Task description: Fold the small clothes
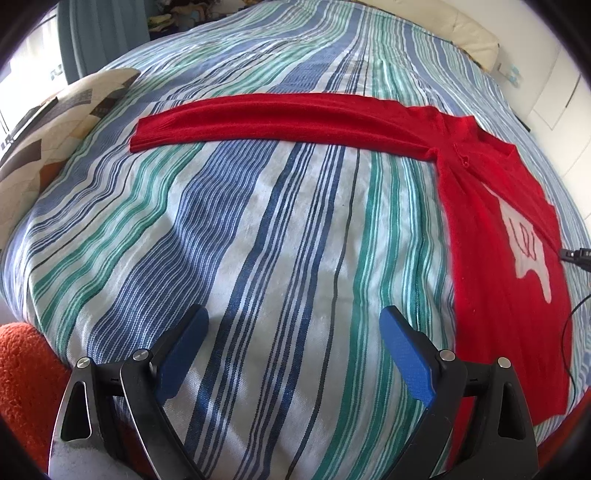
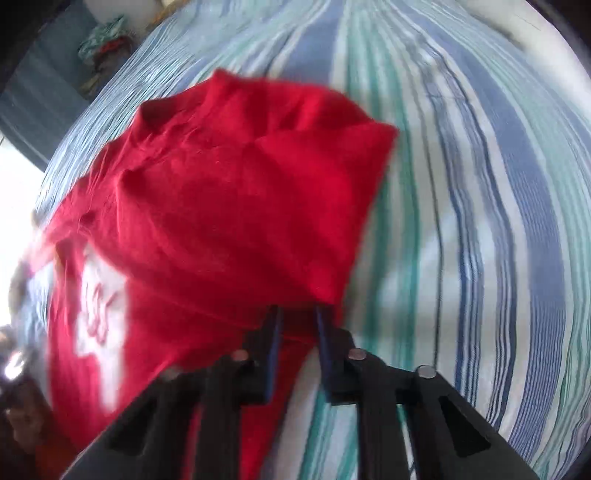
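Note:
A red long-sleeved top (image 1: 491, 236) with a white print lies on the striped bedspread (image 1: 258, 240). In the left wrist view one sleeve (image 1: 280, 122) stretches flat to the left across the bed. My left gripper (image 1: 293, 332) is open and empty, over bare bedspread to the left of the top's body. In the blurred right wrist view my right gripper (image 2: 297, 314) is shut on the end of the other sleeve (image 2: 295, 206), which is folded over the red top (image 2: 155, 280) with its white print (image 2: 99, 317).
A patterned pillow (image 1: 55, 125) lies at the bed's left edge and a cream pillow (image 1: 469, 33) at the far right. An orange fuzzy cloth (image 1: 26, 373) sits at the lower left. A black cable (image 1: 572, 254) crosses the right edge.

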Motion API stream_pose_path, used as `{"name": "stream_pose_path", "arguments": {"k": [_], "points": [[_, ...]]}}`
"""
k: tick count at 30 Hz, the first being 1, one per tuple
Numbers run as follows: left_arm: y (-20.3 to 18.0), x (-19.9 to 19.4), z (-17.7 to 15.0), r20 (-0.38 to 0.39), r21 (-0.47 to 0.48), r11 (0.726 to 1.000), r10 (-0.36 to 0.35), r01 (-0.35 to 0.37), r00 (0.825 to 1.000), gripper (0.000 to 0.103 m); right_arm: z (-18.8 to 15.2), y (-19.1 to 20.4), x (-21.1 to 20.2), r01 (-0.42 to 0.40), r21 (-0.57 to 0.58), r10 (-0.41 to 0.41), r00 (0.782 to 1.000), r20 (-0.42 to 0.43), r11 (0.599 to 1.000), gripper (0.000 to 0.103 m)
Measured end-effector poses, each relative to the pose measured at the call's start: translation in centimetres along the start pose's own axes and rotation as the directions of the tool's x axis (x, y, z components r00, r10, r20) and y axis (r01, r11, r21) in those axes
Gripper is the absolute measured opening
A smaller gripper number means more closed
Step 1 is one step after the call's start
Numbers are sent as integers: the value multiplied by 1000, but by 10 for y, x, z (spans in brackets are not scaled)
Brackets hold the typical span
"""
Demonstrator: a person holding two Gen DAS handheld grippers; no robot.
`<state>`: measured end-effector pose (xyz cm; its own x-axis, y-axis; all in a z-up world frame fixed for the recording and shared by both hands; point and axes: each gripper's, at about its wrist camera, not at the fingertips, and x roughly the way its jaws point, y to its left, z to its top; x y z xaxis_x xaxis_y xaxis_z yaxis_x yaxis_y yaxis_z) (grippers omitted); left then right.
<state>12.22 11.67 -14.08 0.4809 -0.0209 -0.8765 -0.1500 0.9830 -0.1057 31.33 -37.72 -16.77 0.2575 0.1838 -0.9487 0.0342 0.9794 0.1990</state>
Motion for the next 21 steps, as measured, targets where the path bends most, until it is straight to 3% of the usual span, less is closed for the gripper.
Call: {"name": "stream_pose_path", "arguments": {"k": [2,6,9,12,13,16,18,21], "points": [[2,2,1,-2,-11,1000,-4,4,1000,94,-3,-4,-17,54,19,-55,998,41,998,18],[-2,5,2,-6,1,1000,2,-2,1000,94,-16,16,-51,-49,-62,55,994,93,997,20],[-6,3,-1,-5,31,999,19,-19,1000,94,-33,46,-34,-133,-113,135,991,15,985,38],[-6,2,-4,-10,41,999,27,-26,1000,96,-75,56,-4,-115,-146,97,987,-125,983,42],[-5,2,-5,-12,39,999,28,-27,1000,96,-86,57,-3,-91,-162,70,989,-130,983,43],[-4,5,-4,-15,29,999,34,-34,999,96,-110,59,-26,-19,-189,2,996,-87,982,44],[-3,7,-2,-15,20,999,35,-34,999,96,-124,64,-58,48,-215,-48,999,8,975,50],[-3,7,-2,-15,13,999,34,-34,999,96,-152,74,-107,137,-207,-98,977,187,969,75]]}}
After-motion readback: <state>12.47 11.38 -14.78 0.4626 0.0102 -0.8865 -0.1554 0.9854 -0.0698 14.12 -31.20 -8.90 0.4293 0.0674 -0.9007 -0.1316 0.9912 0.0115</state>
